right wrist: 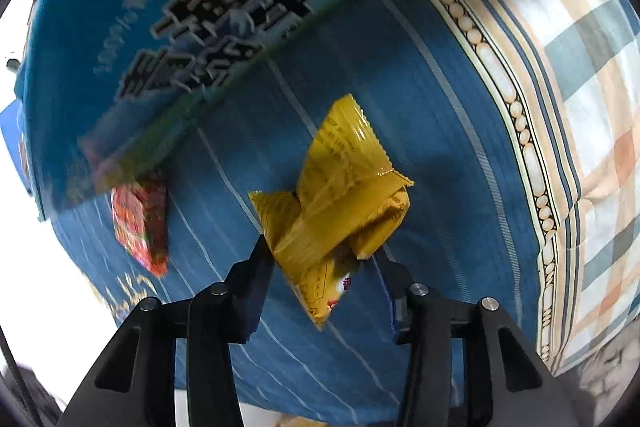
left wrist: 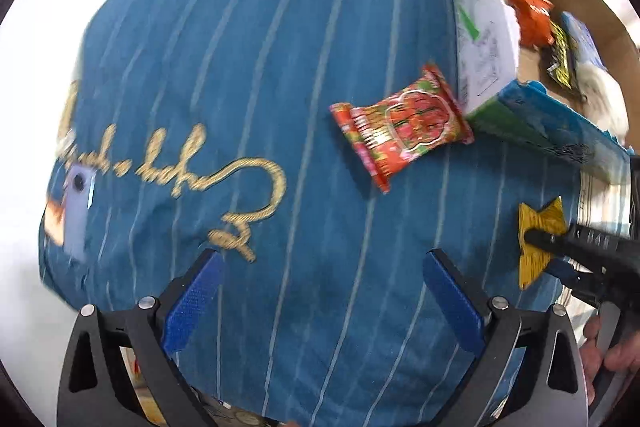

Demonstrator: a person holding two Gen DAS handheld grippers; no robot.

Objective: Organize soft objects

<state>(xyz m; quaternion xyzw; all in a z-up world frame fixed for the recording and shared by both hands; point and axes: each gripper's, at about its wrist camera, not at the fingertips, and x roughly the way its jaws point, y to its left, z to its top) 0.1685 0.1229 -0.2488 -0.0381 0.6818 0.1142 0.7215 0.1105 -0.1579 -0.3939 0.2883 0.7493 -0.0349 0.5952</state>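
A crumpled yellow snack packet (right wrist: 340, 195) sits between the jaws of my right gripper (right wrist: 320, 247), which is shut on it, just above a blue striped cushion (right wrist: 380, 87). From the left wrist view, the same yellow packet (left wrist: 538, 219) shows at the right edge with the right gripper (left wrist: 540, 251) pinching it. A red snack packet (left wrist: 400, 125) lies flat on the blue cushion (left wrist: 240, 67), also visible as a red packet (right wrist: 140, 223) in the right wrist view. My left gripper (left wrist: 323, 259) hangs open over the cushion, with nothing between its blue pads (left wrist: 192, 303).
A blue-and-green milk carton box (left wrist: 552, 123) lies beside the red packet, and a white box (left wrist: 480, 27) stands behind it. An open cardboard box (left wrist: 600, 19) holds an orange packet (left wrist: 528, 11) and other packs. A phone (left wrist: 78, 203) lies at the cushion's left. Plaid bedding (right wrist: 580, 107) spreads right.
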